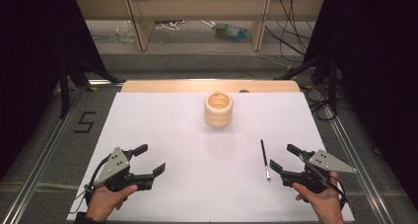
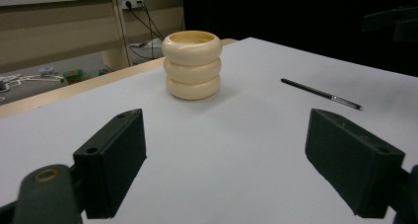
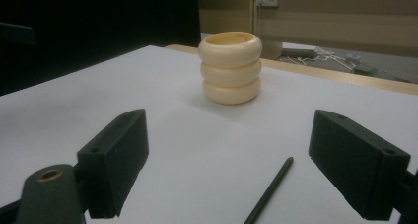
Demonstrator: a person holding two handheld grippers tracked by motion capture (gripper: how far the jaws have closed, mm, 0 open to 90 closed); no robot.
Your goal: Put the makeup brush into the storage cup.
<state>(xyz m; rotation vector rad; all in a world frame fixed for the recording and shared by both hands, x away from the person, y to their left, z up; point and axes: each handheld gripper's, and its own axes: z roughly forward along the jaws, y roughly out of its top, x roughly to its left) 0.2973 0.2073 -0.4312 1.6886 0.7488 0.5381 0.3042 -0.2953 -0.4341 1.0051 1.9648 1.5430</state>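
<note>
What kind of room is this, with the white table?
Probably a lab set up for recording: a white table flanked by black curtains, loose cables on the floor behind, and a person holding a left gripper and a right gripper.

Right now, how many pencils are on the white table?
1. The black pencil lies flat beside the right gripper, nearer than the cream ribbed holder.

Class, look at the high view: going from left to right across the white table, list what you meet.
Left hand-held gripper → cream ribbed pot → black pencil → right hand-held gripper.
</note>
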